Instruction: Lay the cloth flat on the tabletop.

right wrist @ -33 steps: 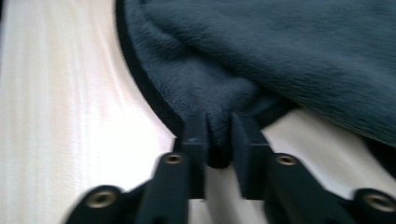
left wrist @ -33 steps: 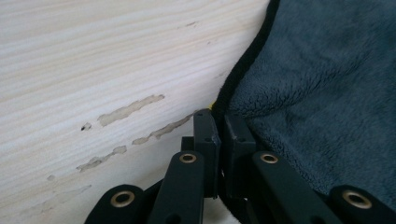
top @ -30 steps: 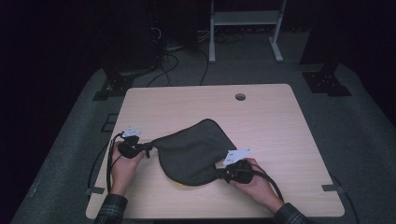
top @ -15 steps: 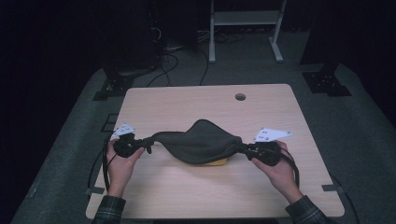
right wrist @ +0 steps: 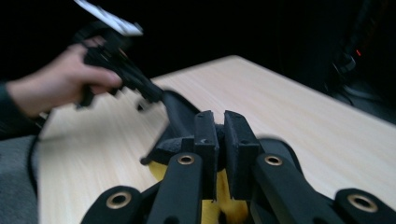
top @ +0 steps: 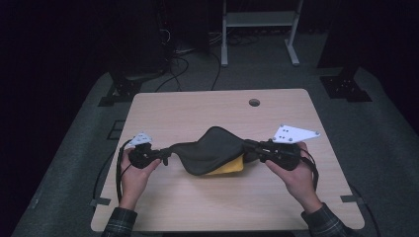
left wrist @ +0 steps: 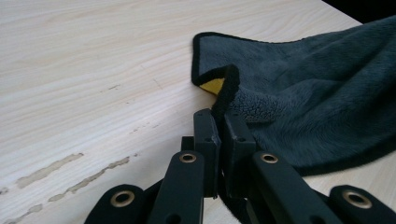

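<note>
stretching between both hands in the middle of the high view: a dark grey cloth with a yellow underside peeking out at its lower right edge. held at its left end by the left gripper, jaws pinched tight on the black-trimmed hem; held at its right end by the right gripper, jaws likewise clamped narrow on the fabric. sagging in the centre and humped toward the upper part of the frame, with its lower edge close to or resting on the light wooden table; cannot tell for certain whether touching. seen in the left gripper view: black jaws rising from the bottom centre, closed on a folded corner of the cloth, a sliver of yellow showing at the fold, the rest of the cloth spreading to the right of the frame over the table, with scuffed marks on the wood at lower left. seen in the right gripper view: jaws at bottom centre gripping dark fabric with yellow below, the cloth running up-left toward the left gripper and the hand around it at upper left, blurred. white plate riding on each gripper in the high view.
</note>
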{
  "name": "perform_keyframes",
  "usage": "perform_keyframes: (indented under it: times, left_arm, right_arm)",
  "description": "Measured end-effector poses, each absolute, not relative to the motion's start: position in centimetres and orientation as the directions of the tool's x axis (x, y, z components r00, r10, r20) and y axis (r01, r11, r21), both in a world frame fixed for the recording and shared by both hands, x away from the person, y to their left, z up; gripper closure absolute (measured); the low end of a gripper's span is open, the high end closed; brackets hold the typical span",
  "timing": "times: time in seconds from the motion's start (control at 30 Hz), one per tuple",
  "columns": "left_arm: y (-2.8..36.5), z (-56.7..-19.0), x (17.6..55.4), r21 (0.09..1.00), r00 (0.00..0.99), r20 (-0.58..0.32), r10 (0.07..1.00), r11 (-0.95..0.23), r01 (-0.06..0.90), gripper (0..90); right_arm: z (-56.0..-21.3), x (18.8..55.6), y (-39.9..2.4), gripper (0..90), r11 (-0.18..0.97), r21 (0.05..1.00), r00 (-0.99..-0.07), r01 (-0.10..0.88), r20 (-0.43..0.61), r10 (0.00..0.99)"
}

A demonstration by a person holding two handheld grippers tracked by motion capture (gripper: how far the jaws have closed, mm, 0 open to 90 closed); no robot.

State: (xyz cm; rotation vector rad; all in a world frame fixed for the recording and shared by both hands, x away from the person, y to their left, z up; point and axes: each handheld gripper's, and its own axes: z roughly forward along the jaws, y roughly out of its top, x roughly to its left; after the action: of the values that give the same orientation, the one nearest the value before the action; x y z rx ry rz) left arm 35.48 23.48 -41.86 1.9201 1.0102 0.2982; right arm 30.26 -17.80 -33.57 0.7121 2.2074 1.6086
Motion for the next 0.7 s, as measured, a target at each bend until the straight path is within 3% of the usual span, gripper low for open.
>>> perform_keyframes:
  times: [0.17,0.47,0.57,0.67,0.7]
  left_arm:
    - [23.4,-42.1,35.6,0.808,0.640,-0.192,0.744,-0.251,0.533,85.5]
    - [23.4,-43.0,35.9,0.788,0.638,-0.200,0.743,-0.265,0.555,84.9]
    - [23.4,-43.3,36.0,0.781,0.636,-0.207,0.744,-0.265,0.565,84.8]
    - [23.4,-43.6,36.0,0.777,0.633,-0.215,0.744,-0.263,0.572,84.8]
    - [23.5,-43.7,36.0,0.774,0.633,-0.213,0.744,-0.268,0.574,84.8]
  right_arm:
    - [-32.1,29.9,-15.6,83.4,0.266,0.952,-0.850,0.151,-0.012,0.526]
    - [-36.9,34.8,-15.4,83.0,0.296,0.906,-0.789,0.302,0.063,0.611]
    - [-39.2,36.7,-15.7,77.7,0.298,0.881,-0.753,0.367,0.093,0.651]
    - [-40.5,37.3,-16.6,61.6,0.279,0.865,-0.731,0.417,0.136,0.669]
    - [-40.5,37.2,-16.8,59.8,0.273,0.868,-0.732,0.415,0.140,0.667]
